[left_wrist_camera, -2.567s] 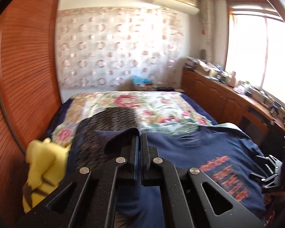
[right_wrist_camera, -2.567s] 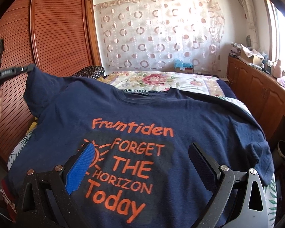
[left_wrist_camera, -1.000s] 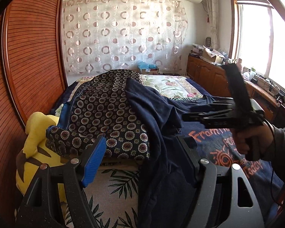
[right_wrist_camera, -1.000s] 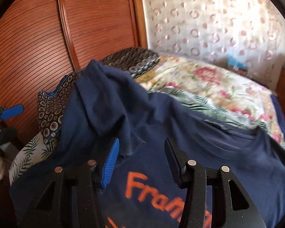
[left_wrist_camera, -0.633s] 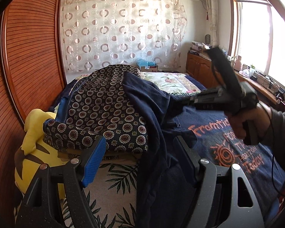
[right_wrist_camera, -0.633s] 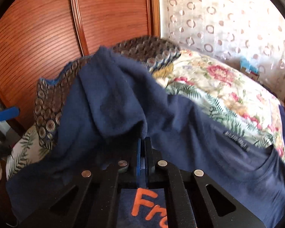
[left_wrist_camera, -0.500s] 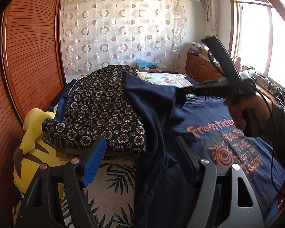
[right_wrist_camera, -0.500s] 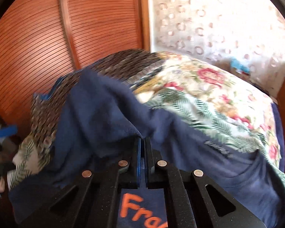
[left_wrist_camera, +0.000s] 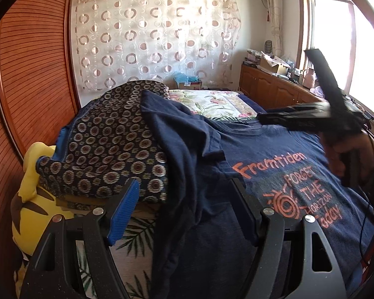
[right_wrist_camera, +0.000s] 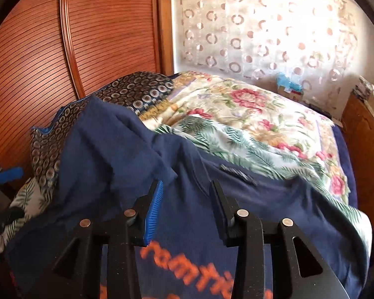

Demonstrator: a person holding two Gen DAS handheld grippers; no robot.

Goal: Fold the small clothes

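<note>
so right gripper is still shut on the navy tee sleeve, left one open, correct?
Not quite: the right gripper is open in the right wrist view, fingers apart above the navy tee, gripping nothing. The left gripper is open, as you said.

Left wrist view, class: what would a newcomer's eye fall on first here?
The navy T-shirt with orange lettering, spread across the bed's near end, one sleeve flopped onto the dark circle-patterned pillow at left. A yellow plush toy peeks out beside that pillow, against the wooden wardrobe.
</note>
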